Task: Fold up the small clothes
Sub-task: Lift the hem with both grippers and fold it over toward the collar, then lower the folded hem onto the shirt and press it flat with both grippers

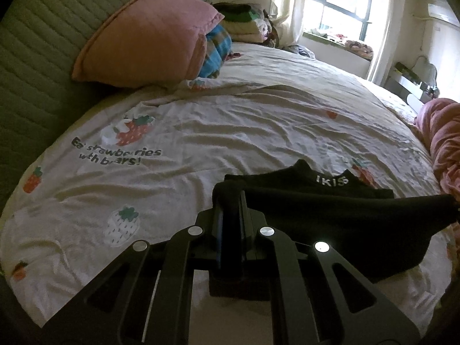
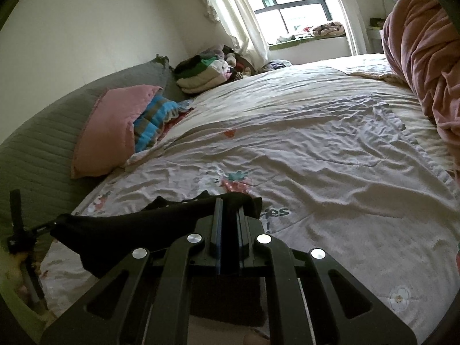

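A black sock [image 1: 345, 227] is stretched in the air between my two grippers, a little above the bed sheet. My left gripper [image 1: 230, 198] is shut on one end of it. My right gripper [image 2: 230, 204] is shut on the other end, and the sock [image 2: 120, 233] runs off to the left toward the other gripper. A second black sock [image 1: 316, 182] with white lettering on its cuff lies flat on the sheet just beyond the held one.
The bed sheet [image 1: 201, 132] is cream with strawberry prints. A pink pillow [image 1: 149, 37] and a striped blue cloth [image 1: 218, 49] lean on the green headboard [image 1: 34, 57]. Folded clothes [image 2: 207, 72] are piled at the far corner. A pink blanket [image 2: 425, 57] lies on the right.
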